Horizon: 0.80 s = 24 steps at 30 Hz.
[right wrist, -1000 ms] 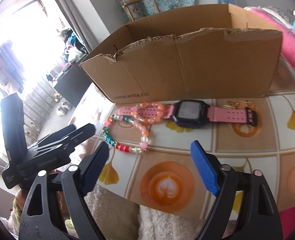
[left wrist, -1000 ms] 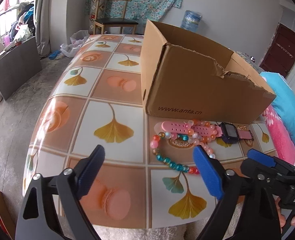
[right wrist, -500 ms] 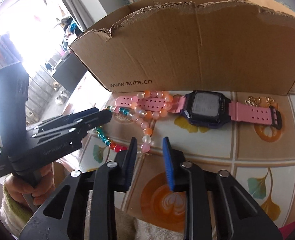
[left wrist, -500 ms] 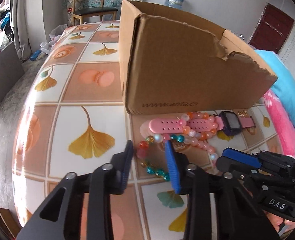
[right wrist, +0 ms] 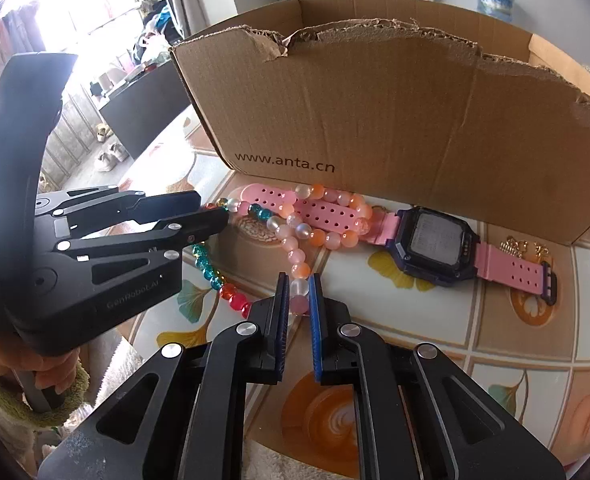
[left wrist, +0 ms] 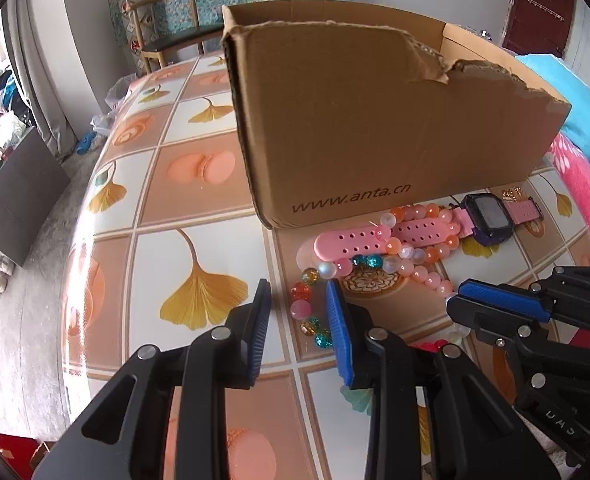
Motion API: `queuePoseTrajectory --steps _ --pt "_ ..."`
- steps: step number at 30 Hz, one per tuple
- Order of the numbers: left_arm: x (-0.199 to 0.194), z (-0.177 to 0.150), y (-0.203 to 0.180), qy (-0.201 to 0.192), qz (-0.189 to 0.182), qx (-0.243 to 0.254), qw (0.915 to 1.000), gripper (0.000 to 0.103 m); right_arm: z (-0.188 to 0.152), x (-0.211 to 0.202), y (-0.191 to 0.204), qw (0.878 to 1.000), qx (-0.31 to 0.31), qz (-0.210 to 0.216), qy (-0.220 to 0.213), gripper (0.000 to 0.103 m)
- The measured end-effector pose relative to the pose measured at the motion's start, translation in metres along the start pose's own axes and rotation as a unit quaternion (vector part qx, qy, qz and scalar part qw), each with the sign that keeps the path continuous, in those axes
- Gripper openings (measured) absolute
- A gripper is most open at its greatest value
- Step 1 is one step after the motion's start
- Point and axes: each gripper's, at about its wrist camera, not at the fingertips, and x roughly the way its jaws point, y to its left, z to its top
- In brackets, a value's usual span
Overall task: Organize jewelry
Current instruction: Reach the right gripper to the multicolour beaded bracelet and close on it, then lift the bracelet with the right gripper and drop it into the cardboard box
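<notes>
Two sets of tongs worked over the same tangle of jewelry on the tiled worktop [left wrist: 199, 240], just in front of a torn cardboard box [right wrist: 375, 120] printed with a web address. The right tongs [right wrist: 297, 294] were closing, their blue pads pressed either side of a pale pink bead at the near end of the bead bracelet [right wrist: 295, 256], so that bead was gripped between them. The left tongs [left wrist: 299, 312] stood partly apart over the strand's other end, where the red, amber and teal beads curved; beads lay in the gap between the pads [left wrist: 337, 320], but the pads did not appear to press on them. In the right wrist view the left tongs came in from the left, held by a hand [right wrist: 35, 376] in a green fuzzy cuff.

The bracelet lay looped on the worktop, its peach and pink beads draped across the strap of a pink watch [right wrist: 435, 244] with a dark square face. The watch lay flat along the foot of the box, strap ends stretched to either side. Some small gold-coloured pieces [right wrist: 515, 247] rested beside the watch's far strap, against the box wall; what they were could not be told. A wooden chair [left wrist: 167, 24] stood beyond the worktop's far end.
</notes>
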Motion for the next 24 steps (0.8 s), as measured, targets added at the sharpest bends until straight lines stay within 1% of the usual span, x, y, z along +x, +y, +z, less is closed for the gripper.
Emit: queuePoseTrajectory --steps 4,6,11,13,15,18,19,21,22,24 --pt "-0.001 -0.001 0.002 -0.003 0.002 -0.009 1.0 0.028 0.001 0.002 -0.002 1.0 0.008 0.002 0.004 0.008" --pt "-0.002 -0.002 0.003 -0.003 -0.001 -0.014 0.9999 0.028 0.004 0.009 -0.001 1.0 0.008 0.001 0.006 0.008" --pt "-0.004 -0.001 0.011 0.004 -0.03 -0.024 0.9992 0.028 0.007 0.013 -0.005 1.0 0.019 0.009 0.017 0.008" --pt "-0.003 0.0 0.014 0.003 -0.039 -0.021 0.999 0.028 0.009 0.014 -0.009 0.999 0.029 0.015 0.021 0.008" --pt "-0.003 0.0 0.013 0.0 -0.04 -0.017 0.999 0.028 0.009 0.014 -0.01 0.999 0.034 0.017 0.022 0.008" --pt "-0.003 -0.003 0.006 -0.011 -0.026 0.0 0.9996 0.028 0.009 0.014 -0.007 0.999 0.029 0.006 0.022 0.008" --pt "-0.003 -0.004 0.005 -0.016 -0.021 0.005 0.9996 0.027 0.009 0.014 -0.005 0.999 0.026 0.001 0.02 0.008" --pt "-0.003 -0.007 0.0 -0.031 -0.008 0.018 0.9993 0.017 0.009 0.014 -0.003 1.0 0.021 -0.007 0.017 0.008" --pt "-0.004 -0.008 0.0 -0.034 -0.012 0.02 0.9992 0.01 0.009 0.014 -0.001 1.0 0.02 -0.01 0.015 0.007" --pt "-0.004 -0.008 0.0 -0.035 -0.013 0.017 0.9991 0.01 0.009 0.014 0.005 1.0 0.018 -0.017 0.012 0.007"
